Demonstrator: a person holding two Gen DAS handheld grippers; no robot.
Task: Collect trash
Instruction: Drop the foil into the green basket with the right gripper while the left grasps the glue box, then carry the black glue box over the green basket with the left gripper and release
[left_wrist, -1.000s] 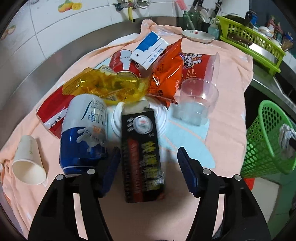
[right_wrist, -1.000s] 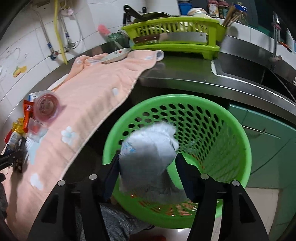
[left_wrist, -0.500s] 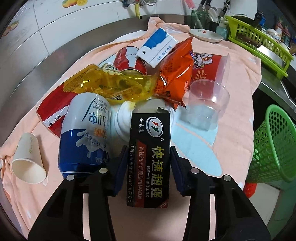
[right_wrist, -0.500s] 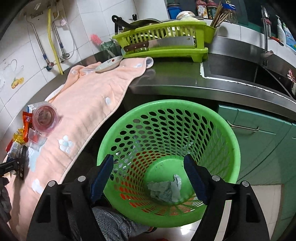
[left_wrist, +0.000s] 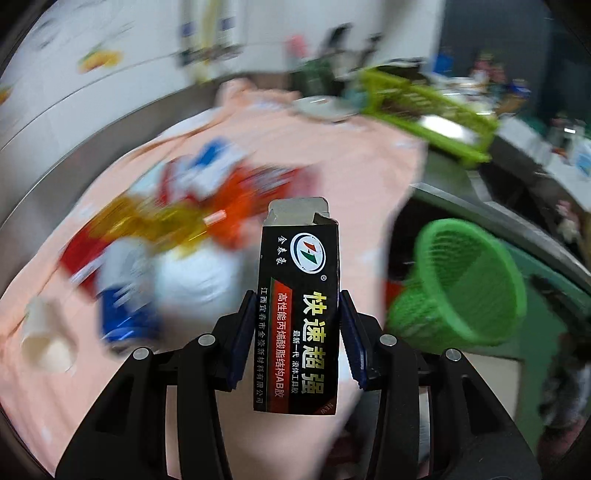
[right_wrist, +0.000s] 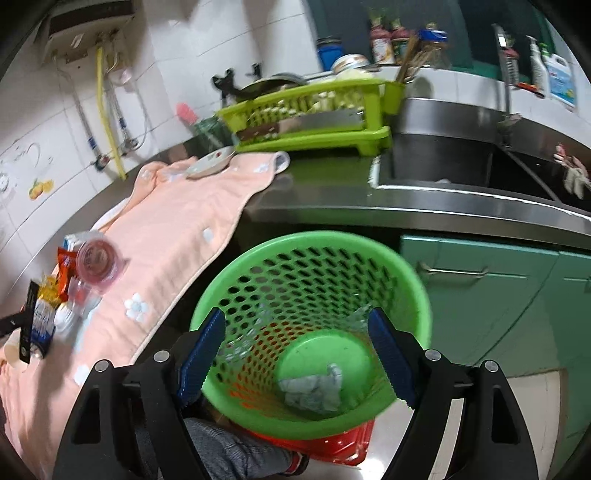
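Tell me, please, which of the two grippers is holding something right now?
The left gripper: it clamps the black glue box, while the right gripper hangs open over the green basket.

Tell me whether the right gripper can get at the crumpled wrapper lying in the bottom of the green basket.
Probably yes: the right gripper is open and empty above the green basket, whose mouth is uncovered, and the crumpled wrapper lies alone on its floor.

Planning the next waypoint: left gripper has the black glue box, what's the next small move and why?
Probably carry the black box, clamped in the left gripper and clear of the pink towel, right toward the green basket. The right gripper hangs open over it, its crumpled wrapper already inside.
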